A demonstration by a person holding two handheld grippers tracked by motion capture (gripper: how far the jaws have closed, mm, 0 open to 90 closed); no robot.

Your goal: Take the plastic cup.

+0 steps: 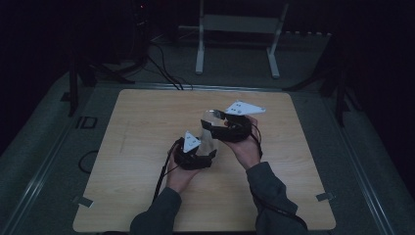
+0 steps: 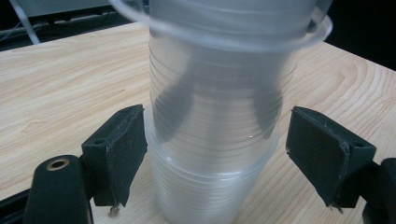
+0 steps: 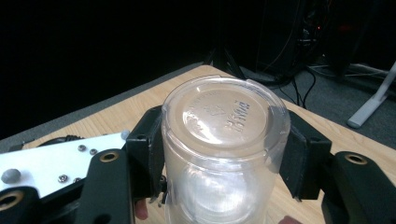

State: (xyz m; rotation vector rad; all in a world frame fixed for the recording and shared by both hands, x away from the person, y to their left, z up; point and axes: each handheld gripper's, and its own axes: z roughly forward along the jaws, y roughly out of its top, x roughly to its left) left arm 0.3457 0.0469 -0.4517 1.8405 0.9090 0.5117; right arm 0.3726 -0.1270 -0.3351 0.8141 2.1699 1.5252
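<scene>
From my remote seat I see a stack of clear plastic cups (image 1: 209, 132) held above the middle of the wooden bench (image 1: 147, 127), upside down, with the embossed base of the topmost cup (image 3: 223, 116) facing upward in the right gripper view. My right hand-held gripper (image 1: 215, 121) is clamped on the upper part of that stack: both black pads (image 3: 149, 147) press against the clear wall just below the base, one on each side, and the wall looks slightly pinched at the edge on the right of that view. My left hand-held gripper (image 1: 208, 155) sits lower on the stack with its jaws spread wide; in the left gripper view the left-hand pad (image 2: 123, 154) lies against or just beside the rim of a nested cup (image 2: 210, 140), while the right-hand pad stands a little apart from it, so I cannot call that a firm grip. Through the cup walls I make out the dark shapes of the other gripper's jaws. In the high view both of the person's hands, in dark sleeves (image 1: 266, 193), come in from the near edge and meet close together over the bench, the right one higher and farther away. Beyond the bench a white frame (image 1: 237, 29) stands on the grey floor among cables.
</scene>
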